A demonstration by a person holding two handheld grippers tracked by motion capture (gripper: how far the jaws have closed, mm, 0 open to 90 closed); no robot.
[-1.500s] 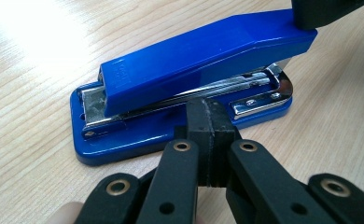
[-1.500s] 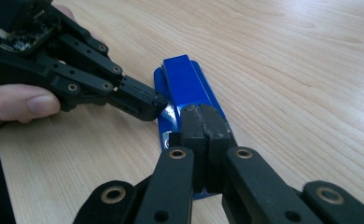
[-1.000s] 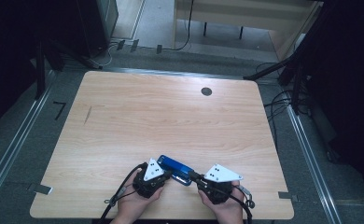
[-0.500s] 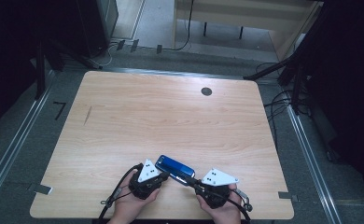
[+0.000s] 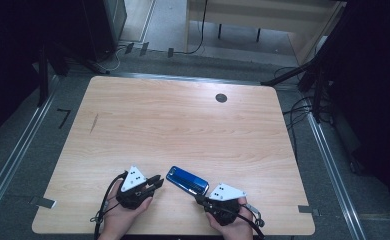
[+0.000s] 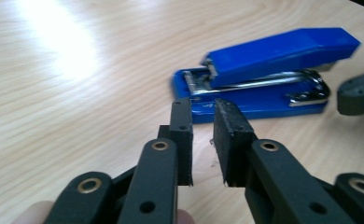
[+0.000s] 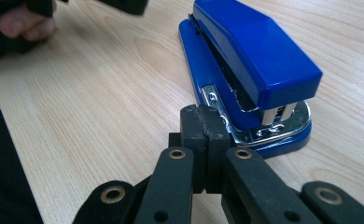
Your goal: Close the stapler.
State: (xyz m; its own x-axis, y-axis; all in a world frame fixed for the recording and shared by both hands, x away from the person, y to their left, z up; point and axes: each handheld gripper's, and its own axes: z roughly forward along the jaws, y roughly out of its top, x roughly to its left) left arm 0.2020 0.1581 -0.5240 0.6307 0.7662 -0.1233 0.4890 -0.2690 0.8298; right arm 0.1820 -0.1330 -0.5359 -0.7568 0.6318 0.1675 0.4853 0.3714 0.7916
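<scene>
A blue stapler (image 5: 186, 180) lies flat near the front of the wooden table (image 5: 183, 125), and its hinged rear end (image 6: 192, 100) faces my left gripper. My left gripper (image 5: 158, 182) sits just left of it, a little apart from it. Its jaws have just been opening, and in the left gripper view (image 6: 202, 135) a narrow gap shows with nothing in it. My right gripper (image 5: 199, 198) is at the stapler's front end. Seen in the right gripper view (image 7: 203, 126), its pads are pressed together, empty, close by the stapler (image 7: 255, 56) and its metal base plate (image 7: 264, 133).
A black round grommet (image 5: 221, 98) sits in the table's far right part and a dark streak (image 5: 94, 123) marks its left side. The table's front edge runs right under both hands. Cables and table legs lie on the floor beyond.
My left gripper has drawn back to the left, away from the stapler, and its jaws have parted slightly. The stapler and my right gripper have stayed where they were.
</scene>
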